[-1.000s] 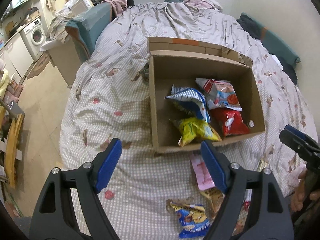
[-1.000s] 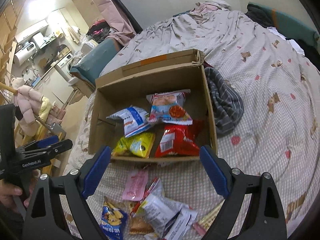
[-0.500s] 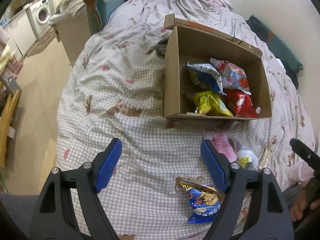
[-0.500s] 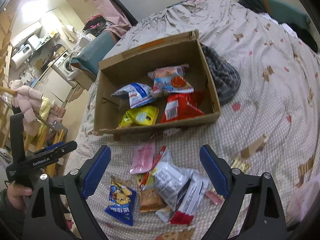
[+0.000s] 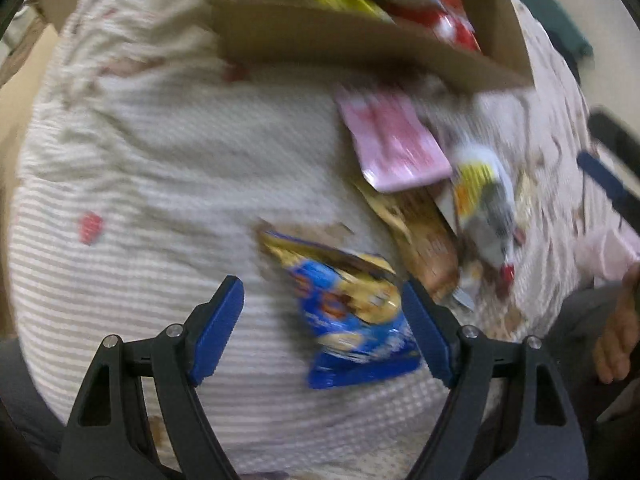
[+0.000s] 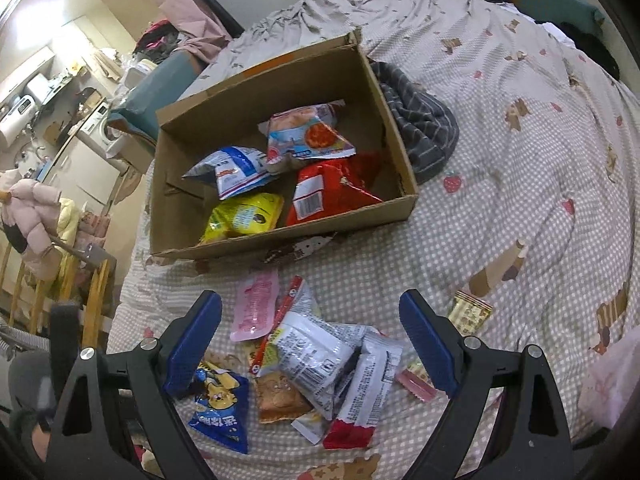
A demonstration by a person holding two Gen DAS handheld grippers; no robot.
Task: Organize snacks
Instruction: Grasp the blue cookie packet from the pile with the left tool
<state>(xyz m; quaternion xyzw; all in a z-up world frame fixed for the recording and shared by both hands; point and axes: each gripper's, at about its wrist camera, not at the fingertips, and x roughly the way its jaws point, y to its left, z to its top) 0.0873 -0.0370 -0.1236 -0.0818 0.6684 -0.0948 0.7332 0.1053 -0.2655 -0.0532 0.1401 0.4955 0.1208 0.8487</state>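
Blue crinkly foil snack bag (image 5: 352, 312) | lies on checked bed quilt (image 5: 160, 184), between left gripper (image 5: 322, 308) spread jaws, untouched | likely light, slippery, crushable; pinch across middle | right gripper (image 6: 310, 328) spread, empty, above packet pile | brown cardboard box (image 6: 360, 216) beyond.

left gripper (image 5: 322, 312): jaws spread wide, nothing clamped, pointing steeply down | right gripper (image 6: 310, 332): jaws spread wide, nothing between the pads, angled down | bare hand (image 5: 616, 332): far right edge, fingers loosely curled
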